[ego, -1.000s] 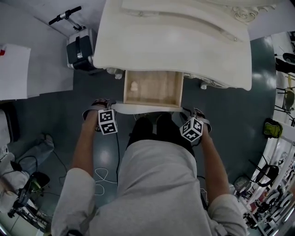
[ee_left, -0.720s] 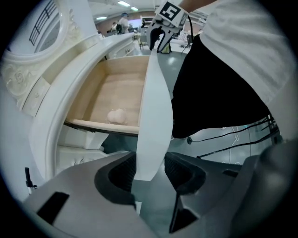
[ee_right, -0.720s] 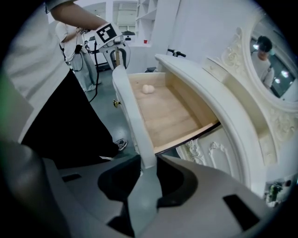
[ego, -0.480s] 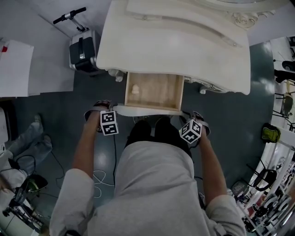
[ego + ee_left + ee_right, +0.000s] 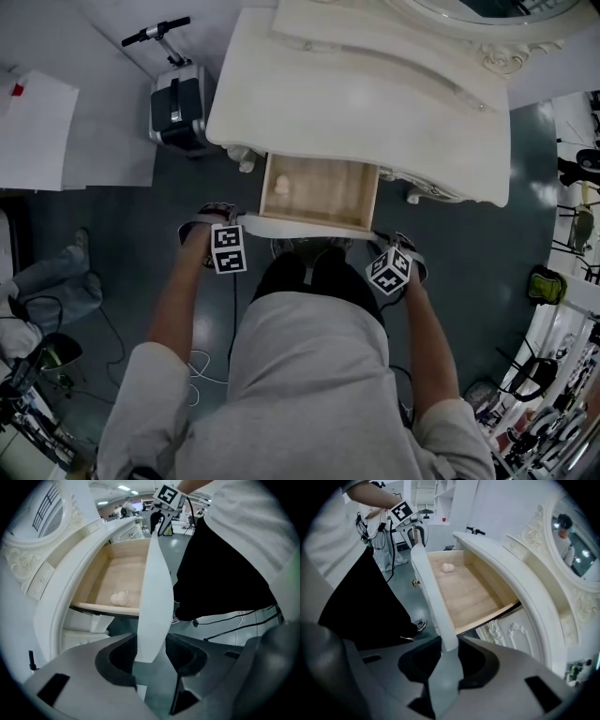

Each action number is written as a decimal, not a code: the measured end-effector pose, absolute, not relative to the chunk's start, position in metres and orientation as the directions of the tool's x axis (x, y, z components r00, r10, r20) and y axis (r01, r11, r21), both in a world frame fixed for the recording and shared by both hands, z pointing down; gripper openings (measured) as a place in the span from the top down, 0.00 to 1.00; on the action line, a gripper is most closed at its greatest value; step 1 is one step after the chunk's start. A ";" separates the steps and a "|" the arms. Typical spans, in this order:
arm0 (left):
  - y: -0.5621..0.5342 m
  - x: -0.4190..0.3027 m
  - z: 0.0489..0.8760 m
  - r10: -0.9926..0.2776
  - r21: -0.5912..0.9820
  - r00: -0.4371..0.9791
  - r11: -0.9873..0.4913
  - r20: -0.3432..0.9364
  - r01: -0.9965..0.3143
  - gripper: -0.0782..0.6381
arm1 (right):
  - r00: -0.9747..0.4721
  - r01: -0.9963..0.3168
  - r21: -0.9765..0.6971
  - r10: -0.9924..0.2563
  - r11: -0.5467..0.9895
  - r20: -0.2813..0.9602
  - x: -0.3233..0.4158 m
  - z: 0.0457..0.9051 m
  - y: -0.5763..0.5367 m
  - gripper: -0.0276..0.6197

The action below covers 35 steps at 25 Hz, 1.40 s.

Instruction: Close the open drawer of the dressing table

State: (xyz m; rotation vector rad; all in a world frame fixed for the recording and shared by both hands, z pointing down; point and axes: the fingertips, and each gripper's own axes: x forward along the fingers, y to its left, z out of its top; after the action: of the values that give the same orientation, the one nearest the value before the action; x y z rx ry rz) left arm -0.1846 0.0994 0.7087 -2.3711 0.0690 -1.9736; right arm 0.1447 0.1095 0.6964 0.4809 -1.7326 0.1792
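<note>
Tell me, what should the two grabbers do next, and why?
Probably push both straight in toward the dressing table. The left gripper and right gripper each clamp one end of the drawer front, and the drawer stands well out, so an even push should slide it shut.

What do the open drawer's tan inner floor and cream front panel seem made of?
Tan inner floor: probably bare wood or veneer, matt; faint grain shows. Cream front panel: likely painted wood or board, smooth, slightly glossy; no grain visible.
</note>
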 end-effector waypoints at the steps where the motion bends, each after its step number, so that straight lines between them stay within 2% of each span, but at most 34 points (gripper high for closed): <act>1: 0.098 -0.185 0.708 -0.066 -0.068 0.182 -0.998 0.981 0.006 0.63 | -0.144 -0.411 0.142 -0.218 0.901 0.965 0.144 0.696 0.109 0.77; 35: 0.074 -0.182 0.711 -0.074 -0.077 0.188 -0.997 0.979 0.010 0.63 | -0.131 -0.416 0.154 -0.227 0.896 0.965 0.148 0.700 0.083 0.77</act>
State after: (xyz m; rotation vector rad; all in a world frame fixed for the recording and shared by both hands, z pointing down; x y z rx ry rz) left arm -0.1817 0.0736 0.7106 -2.3695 0.0640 -1.9598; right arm 0.1479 0.0830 0.7000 0.4928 -1.7179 0.1739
